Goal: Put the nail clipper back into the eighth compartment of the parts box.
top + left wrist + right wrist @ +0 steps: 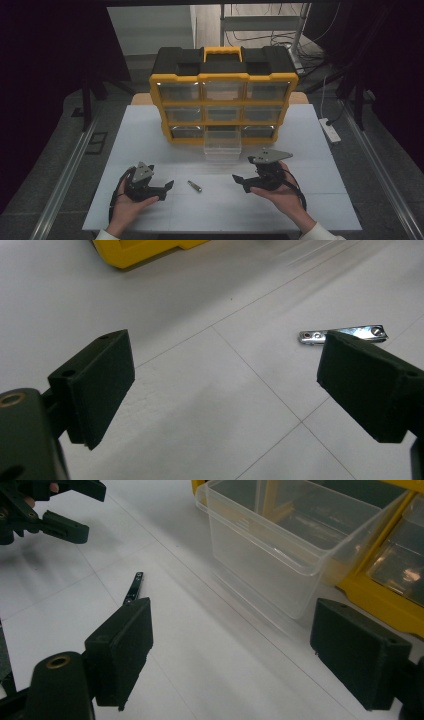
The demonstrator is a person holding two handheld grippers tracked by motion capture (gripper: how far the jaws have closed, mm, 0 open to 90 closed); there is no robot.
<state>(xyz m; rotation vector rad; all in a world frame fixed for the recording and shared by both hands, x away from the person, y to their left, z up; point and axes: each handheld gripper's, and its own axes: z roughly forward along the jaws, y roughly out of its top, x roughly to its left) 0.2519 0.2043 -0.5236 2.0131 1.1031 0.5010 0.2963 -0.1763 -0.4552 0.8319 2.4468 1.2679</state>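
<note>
- Left gripper point(225, 385) and right gripper point(232, 655) gaped wide, holding nothing.
- Between them on the white table point(150, 130) lay a small shiny metal clip point(195, 186); the left gripper view revealed its rivets.
- Beyond, a clear plastic drawer point(223, 147) stood pulled out from the yellow-and-black organiser point(223, 76).

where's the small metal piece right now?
In the high view the small metal piece lies flat on the white table, between the left gripper and right gripper, in front of the pulled-out clear drawer.
</note>
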